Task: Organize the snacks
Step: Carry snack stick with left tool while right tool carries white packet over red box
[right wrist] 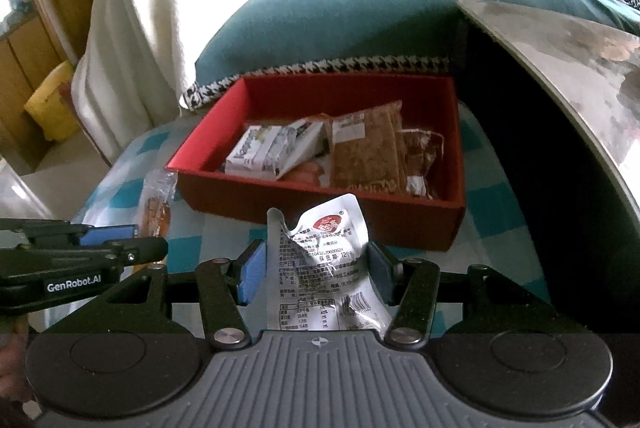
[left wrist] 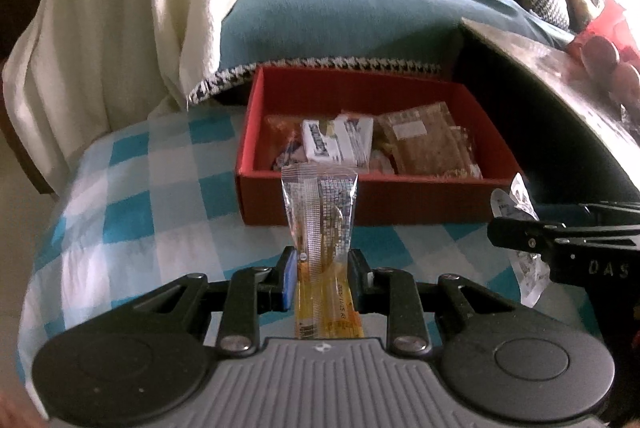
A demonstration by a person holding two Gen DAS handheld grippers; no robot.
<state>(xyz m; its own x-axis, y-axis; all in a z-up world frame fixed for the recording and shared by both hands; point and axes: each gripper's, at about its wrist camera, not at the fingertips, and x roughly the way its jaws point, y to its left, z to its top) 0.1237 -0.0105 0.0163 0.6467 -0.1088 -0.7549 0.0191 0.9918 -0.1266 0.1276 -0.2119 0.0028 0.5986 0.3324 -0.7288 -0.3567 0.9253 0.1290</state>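
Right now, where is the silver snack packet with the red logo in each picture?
Left wrist view: the silver packet is at the right edge, pinched in the right tool.
Right wrist view: it is at bottom centre, between that tool's blue pads.
Shared landmark: the red box just behind it.

Box: on the checked cloth, at 12 o'clock from both grippers, its far wall just before the sofa's cushion edge.

In the box: carton toward 9 o'clock, flat packet beside it toward 3 o'clock, small wrapped piece further toward 3 o'clock.

Left gripper: before the box, a long narrow snack stick between its fingers, tip toward 12 o'clock, overlapping the box's near wall in view.

Right gripper: at 3 o'clock of the left one, a crumpled pouch between its pads.

Table slab: at 2 o'clock of the box.

Draped throw: at 10 o'clock.
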